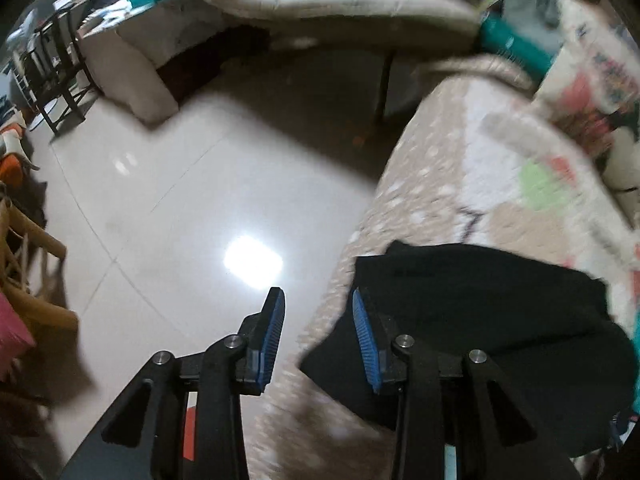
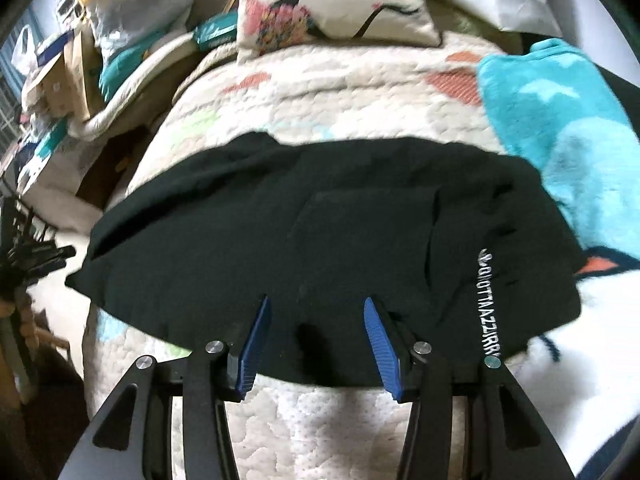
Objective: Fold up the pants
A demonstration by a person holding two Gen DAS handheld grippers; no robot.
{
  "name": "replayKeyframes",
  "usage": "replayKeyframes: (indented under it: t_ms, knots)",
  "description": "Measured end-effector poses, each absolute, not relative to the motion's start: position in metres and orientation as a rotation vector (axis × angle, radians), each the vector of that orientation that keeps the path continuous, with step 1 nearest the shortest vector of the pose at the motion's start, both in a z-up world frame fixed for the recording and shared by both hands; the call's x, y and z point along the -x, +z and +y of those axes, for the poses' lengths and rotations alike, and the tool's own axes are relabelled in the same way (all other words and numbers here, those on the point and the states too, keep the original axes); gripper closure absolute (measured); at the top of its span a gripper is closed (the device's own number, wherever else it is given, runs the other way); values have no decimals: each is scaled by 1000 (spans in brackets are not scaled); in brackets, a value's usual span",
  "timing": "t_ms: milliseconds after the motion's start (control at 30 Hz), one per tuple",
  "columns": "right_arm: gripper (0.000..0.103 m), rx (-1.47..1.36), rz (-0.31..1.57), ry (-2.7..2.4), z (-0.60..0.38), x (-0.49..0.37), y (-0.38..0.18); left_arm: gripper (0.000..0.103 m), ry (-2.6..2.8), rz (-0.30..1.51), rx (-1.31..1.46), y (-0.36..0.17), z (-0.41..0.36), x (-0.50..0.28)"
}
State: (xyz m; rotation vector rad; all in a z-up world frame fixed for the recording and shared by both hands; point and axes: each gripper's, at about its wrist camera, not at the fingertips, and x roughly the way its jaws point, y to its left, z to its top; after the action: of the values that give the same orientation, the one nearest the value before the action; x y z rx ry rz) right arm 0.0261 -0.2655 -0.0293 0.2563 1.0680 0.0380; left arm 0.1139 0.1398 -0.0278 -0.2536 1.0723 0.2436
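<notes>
Black pants (image 2: 320, 232) lie folded flat across a quilted bed cover (image 2: 344, 92), with white lettering along their right side. My right gripper (image 2: 316, 304) hovers over the pants' near edge, open, with nothing pinched between its blue pads. In the left wrist view the same black pants (image 1: 500, 312) lie at the bed's left edge. My left gripper (image 1: 318, 300) stands open above that edge. One blue pad is over the floor, the other over the black cloth. Nothing is gripped.
A turquoise blanket (image 2: 560, 140) lies right of the pants and a printed pillow (image 2: 336, 0) sits at the bed's head. Glossy tiled floor (image 1: 180, 220) lies left of the bed. Dark chairs (image 1: 52, 68) and a cluttered beige sofa (image 1: 320, 4) stand beyond.
</notes>
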Motion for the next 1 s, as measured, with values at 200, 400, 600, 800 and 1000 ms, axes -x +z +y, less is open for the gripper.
replayKeyframes:
  t_ms: [200, 400, 600, 800, 1000]
  knots:
    - [46, -242, 1001, 22, -252, -9, -21, 59, 143, 940, 113, -14, 88, -71]
    - [42, -216, 971, 28, -230, 6, -21, 44, 20, 912, -10, -24, 46, -33]
    - [36, -146, 960, 55, -207, 10, -23, 44, -49, 930, -106, -36, 17, -24]
    - [35, -121, 965, 56, -203, 10, -28, 44, -40, 932, -95, -38, 19, -25]
    - [35, -130, 975, 49, -205, 9, -31, 44, -19, 962, -60, -42, 27, -30]
